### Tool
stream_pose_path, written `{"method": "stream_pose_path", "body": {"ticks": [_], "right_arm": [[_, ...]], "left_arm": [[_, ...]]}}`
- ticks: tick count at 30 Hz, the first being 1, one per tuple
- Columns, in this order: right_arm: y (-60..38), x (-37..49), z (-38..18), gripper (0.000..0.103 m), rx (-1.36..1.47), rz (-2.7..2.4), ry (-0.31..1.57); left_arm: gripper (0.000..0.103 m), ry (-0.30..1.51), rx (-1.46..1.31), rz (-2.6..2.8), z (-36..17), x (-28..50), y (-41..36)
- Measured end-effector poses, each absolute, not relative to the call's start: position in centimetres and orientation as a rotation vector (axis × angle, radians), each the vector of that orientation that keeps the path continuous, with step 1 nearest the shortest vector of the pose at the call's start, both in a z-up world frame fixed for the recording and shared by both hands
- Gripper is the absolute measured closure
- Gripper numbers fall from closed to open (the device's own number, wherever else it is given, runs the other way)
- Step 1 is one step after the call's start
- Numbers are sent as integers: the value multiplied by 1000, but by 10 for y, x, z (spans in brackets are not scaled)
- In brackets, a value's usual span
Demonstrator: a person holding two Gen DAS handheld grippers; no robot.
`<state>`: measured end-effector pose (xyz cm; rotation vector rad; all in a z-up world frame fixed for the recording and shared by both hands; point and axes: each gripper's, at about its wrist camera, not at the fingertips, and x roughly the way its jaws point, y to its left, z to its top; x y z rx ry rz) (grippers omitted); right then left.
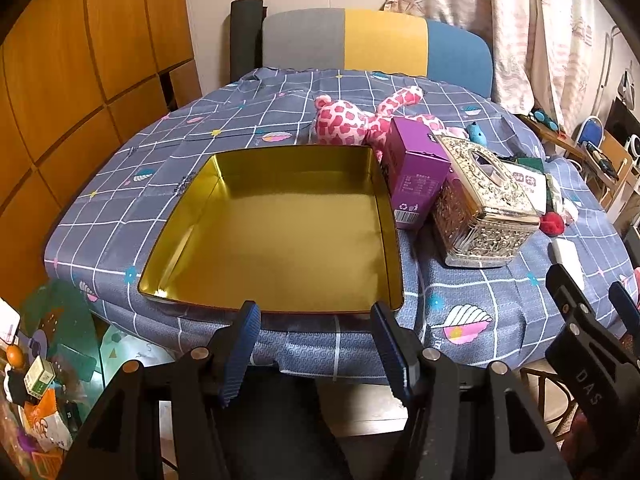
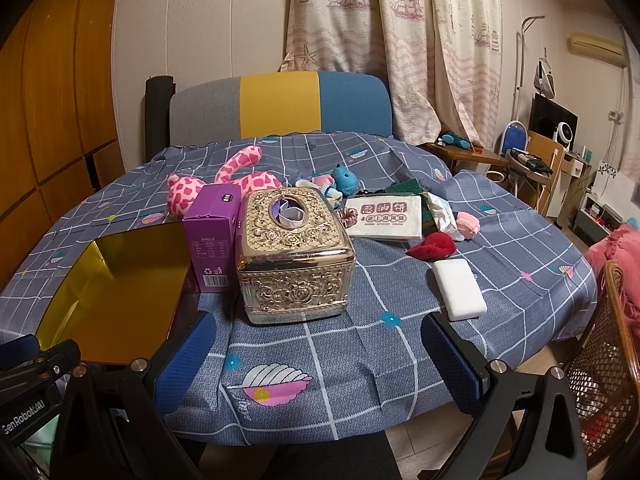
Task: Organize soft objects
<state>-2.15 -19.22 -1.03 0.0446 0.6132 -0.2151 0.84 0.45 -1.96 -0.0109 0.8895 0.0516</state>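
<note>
An open gold tin tray (image 1: 200,208) lies empty on the table's left side; it also shows in the right wrist view (image 2: 60,280). A pink spotted plush toy (image 1: 344,118) lies behind it, also seen from the right wrist (image 2: 240,178). A blue plush (image 2: 345,179), a red soft piece (image 2: 434,246), a pink soft piece (image 2: 468,224) and a white sponge block (image 2: 460,289) lie to the right. My left gripper (image 1: 316,344) is open and empty at the tray's near edge. My right gripper (image 2: 320,364) is open and empty before the table's front edge.
A purple carton (image 2: 214,236) and an ornate gold tissue box (image 2: 294,256) stand between the tray and the soft things. A white printed packet (image 2: 384,220) lies behind. A striped chair (image 2: 280,106) stands at the far side, a wicker chair (image 2: 600,364) at the right.
</note>
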Motion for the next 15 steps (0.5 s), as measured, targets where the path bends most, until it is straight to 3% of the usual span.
{"method": "stream_pose_path", "body": {"ticks": [15], "right_arm": [[-193, -21, -11, 0, 45, -215, 618]], "left_arm": [[45, 904, 7, 68, -23, 11, 4]]}}
